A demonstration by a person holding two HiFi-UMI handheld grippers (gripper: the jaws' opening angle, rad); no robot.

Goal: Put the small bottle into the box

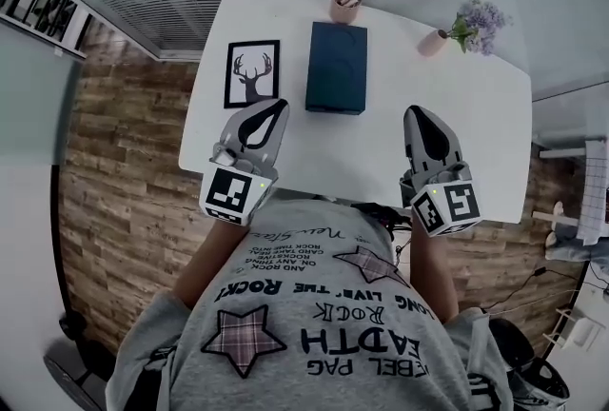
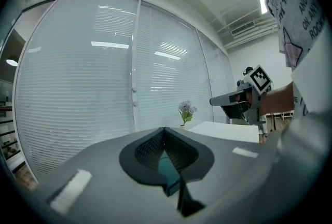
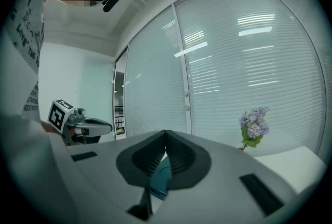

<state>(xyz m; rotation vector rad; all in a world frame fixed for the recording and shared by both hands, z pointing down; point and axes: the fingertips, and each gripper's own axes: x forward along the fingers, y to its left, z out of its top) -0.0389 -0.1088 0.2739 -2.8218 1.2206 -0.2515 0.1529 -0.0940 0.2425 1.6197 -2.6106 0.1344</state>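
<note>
A white tabletop [image 1: 314,152] stretches ahead of both claws, which hang above its near edge, close to the person's chest. A dark blue box [image 1: 336,67], its lid apparently on, lies ahead of and between them, somewhat nearer the left claw [image 1: 279,105]. A framed deer picture [image 1: 252,72] sits just ahead of that claw, beside the box. The left claw and the right claw [image 1: 417,111] are both fully closed, tips together, with nothing held in either. Beyond the box stands a small pinkish cup [image 1: 344,4] holding a pen. Far ahead of the right claw and outward from it, a little pink pot [image 1: 433,42] holds lilac flowers [image 1: 479,23]. No small bottle can be picked out for certain; it may be one of these two small vessels. Such a bottle would probably be light, stiff and smooth-sided, easy to topple, so a grip across its middle looks safest.
</note>
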